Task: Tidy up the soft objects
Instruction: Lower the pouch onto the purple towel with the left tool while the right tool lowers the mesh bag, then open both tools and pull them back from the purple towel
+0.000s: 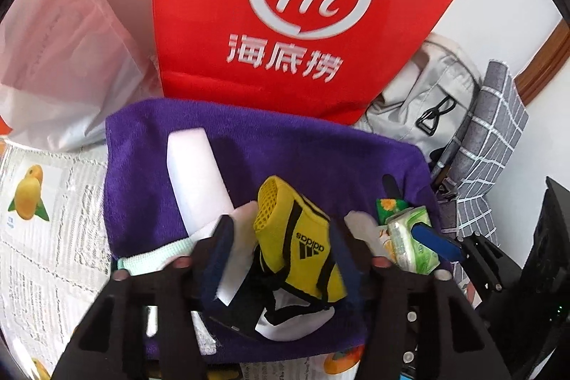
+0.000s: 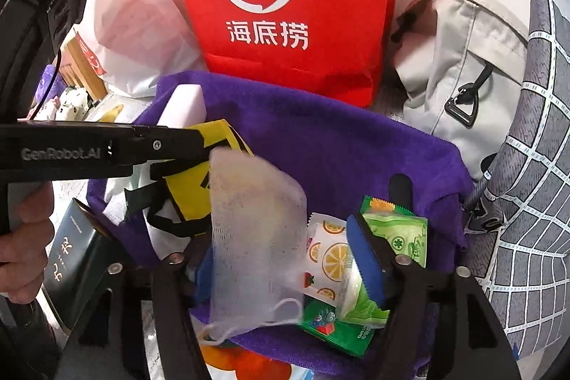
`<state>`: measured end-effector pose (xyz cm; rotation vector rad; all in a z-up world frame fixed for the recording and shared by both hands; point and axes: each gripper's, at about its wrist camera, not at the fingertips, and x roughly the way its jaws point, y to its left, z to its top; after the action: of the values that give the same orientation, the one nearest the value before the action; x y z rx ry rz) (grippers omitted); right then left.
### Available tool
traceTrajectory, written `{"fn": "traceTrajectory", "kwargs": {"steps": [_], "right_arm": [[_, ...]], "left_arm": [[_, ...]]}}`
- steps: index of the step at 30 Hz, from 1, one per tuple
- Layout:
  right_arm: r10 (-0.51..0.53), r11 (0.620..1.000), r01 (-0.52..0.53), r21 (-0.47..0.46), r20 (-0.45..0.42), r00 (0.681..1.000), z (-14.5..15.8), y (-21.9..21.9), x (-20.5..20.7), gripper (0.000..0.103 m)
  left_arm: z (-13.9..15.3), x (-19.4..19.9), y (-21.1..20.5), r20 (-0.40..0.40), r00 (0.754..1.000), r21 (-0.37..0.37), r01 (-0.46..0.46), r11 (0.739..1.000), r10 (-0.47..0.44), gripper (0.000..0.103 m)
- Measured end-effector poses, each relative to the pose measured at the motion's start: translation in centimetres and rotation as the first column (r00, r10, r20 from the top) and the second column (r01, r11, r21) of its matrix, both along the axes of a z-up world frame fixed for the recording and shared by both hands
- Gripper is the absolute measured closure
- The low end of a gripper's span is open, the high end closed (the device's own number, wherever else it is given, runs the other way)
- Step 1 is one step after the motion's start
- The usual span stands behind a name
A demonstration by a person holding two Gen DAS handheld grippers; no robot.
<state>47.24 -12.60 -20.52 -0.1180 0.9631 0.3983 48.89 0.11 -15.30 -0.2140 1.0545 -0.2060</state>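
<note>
- My left gripper (image 1: 281, 237) has its jaws parted around a yellow mesh glove (image 1: 299, 241). The glove leans in the gap, and I cannot tell whether the pads press it.
- My right gripper (image 2: 281, 255) is released: a white mesh pouch (image 2: 256, 230) hangs between the jaws, against the left pad as far as I can see, and clear of the right one.
- Just right of the pouch lie a lemon-print packet (image 2: 329, 255) and green tissue packs (image 2: 395, 234), touching the right blue pad (image 2: 367, 255).
- All of this sits on a purple towel (image 1: 302, 148), with a white block (image 1: 196, 177) lying at its left.
- Behind the towel stands a red bag (image 1: 285, 6), a white plastic bag (image 1: 60, 52) to its left, a grey backpack (image 2: 459, 59) and a checked cloth (image 2: 534, 166) to its right.
- A hand (image 2: 25, 237) holds the left gripper's handle.
</note>
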Motion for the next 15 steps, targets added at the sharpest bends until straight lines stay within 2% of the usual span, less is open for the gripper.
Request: {"fn": "traceTrajectory", "kwargs": {"steps": [3, 10, 12, 15], "right_arm": [[-0.012, 1.0, 0.012, 0.004, 0.013, 1.0, 0.8, -0.1, -0.2, 0.029], [-0.054, 0.998, 0.053, 0.034, 0.042, 0.998, 2.7, -1.0, -0.9, 0.024], [-0.076, 0.996, 0.075, 0.041, 0.049, 0.996, 3.2, -1.4, -1.3, 0.023], [-0.109, 0.993, 0.106, 0.052, 0.059, 0.992, 3.9, -2.1, -2.0, 0.022]], "left_arm": [[0.6, -0.2, 0.2, 0.018, 1.0, 0.022, -0.01, 1.0, 0.01, 0.039], [1.7, -0.7, 0.6, 0.02, 1.0, 0.041, -0.022, 0.999, 0.021, 0.036], [2.3, -1.2, 0.6, 0.03, 0.999, 0.048, -0.018, 0.999, 0.016, 0.028], [3.2, -1.9, 0.8, 0.057, 0.998, 0.055, -0.029, 0.998, 0.025, 0.024]]}}
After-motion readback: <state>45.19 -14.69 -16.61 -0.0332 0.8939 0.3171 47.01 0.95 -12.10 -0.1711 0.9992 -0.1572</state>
